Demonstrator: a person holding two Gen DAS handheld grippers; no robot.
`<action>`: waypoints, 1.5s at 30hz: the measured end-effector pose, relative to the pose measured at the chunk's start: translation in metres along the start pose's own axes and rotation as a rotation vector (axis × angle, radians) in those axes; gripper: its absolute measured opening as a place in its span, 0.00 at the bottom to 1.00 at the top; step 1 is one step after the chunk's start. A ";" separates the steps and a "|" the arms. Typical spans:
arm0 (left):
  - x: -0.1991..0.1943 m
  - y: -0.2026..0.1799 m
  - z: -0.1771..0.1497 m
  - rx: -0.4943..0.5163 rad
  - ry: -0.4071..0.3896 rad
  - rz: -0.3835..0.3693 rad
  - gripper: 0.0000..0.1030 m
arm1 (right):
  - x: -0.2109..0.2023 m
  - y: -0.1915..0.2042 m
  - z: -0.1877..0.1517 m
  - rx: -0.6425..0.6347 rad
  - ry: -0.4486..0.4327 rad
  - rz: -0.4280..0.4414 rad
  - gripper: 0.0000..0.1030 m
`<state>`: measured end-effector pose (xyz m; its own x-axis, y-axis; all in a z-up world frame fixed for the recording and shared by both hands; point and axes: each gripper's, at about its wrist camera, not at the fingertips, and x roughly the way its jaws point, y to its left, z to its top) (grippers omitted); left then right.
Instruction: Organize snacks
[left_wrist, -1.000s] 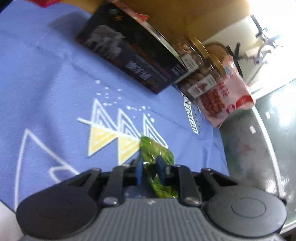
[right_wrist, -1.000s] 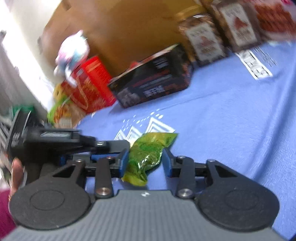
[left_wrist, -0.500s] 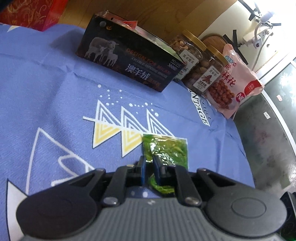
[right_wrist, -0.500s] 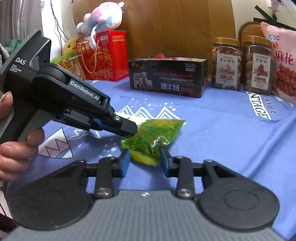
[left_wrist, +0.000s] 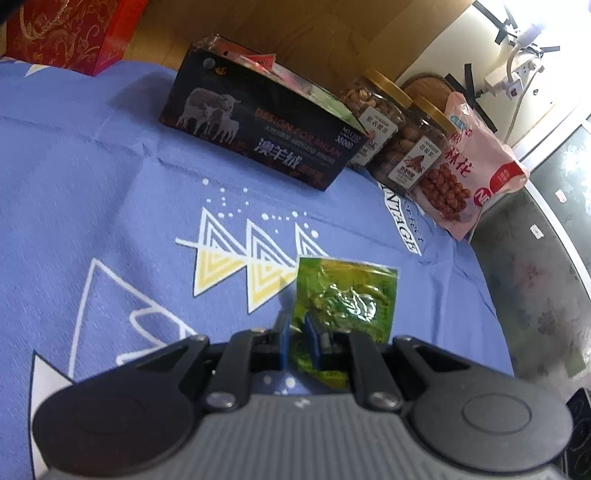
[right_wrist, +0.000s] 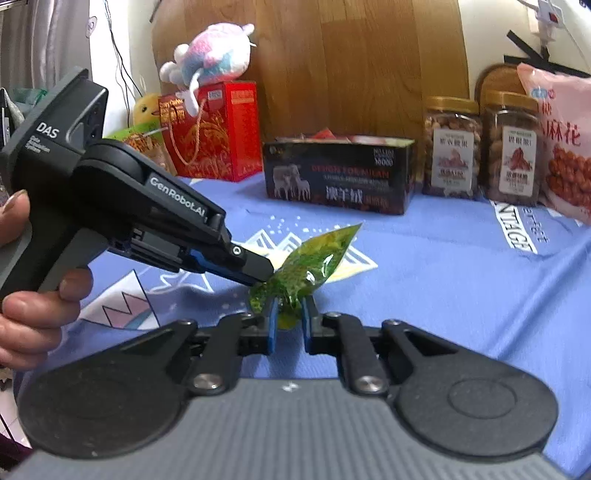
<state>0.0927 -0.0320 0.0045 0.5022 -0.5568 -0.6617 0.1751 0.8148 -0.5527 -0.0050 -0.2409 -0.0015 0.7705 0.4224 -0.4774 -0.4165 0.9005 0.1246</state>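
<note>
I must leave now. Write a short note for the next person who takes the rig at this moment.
Left tongs: shut on the green snack packet, held above the blue cloth.
Right tongs: have just been closing, pads now on the packet's lower end.
Black box, two nut jars and pink bag stand at the back.
Done: packet lifted, both tongs gripping.
Left: place it with the other snacks.

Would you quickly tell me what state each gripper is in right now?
Left gripper: shut on the green snack packet.
Right gripper: jaws have just been closing and now pinch the same packet's lower end.
</note>
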 end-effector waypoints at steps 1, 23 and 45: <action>-0.001 -0.001 0.001 0.004 -0.005 0.001 0.10 | 0.000 0.000 0.002 0.000 -0.005 0.001 0.16; 0.026 -0.033 0.171 0.134 -0.260 0.058 0.17 | 0.102 -0.054 0.131 0.007 -0.227 -0.050 0.18; -0.024 -0.030 0.063 0.314 -0.319 0.428 0.58 | 0.031 -0.027 0.050 0.321 -0.073 -0.045 0.60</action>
<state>0.1288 -0.0327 0.0693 0.8029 -0.1336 -0.5809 0.1186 0.9909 -0.0641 0.0543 -0.2473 0.0242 0.8219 0.3771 -0.4269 -0.2164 0.9000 0.3783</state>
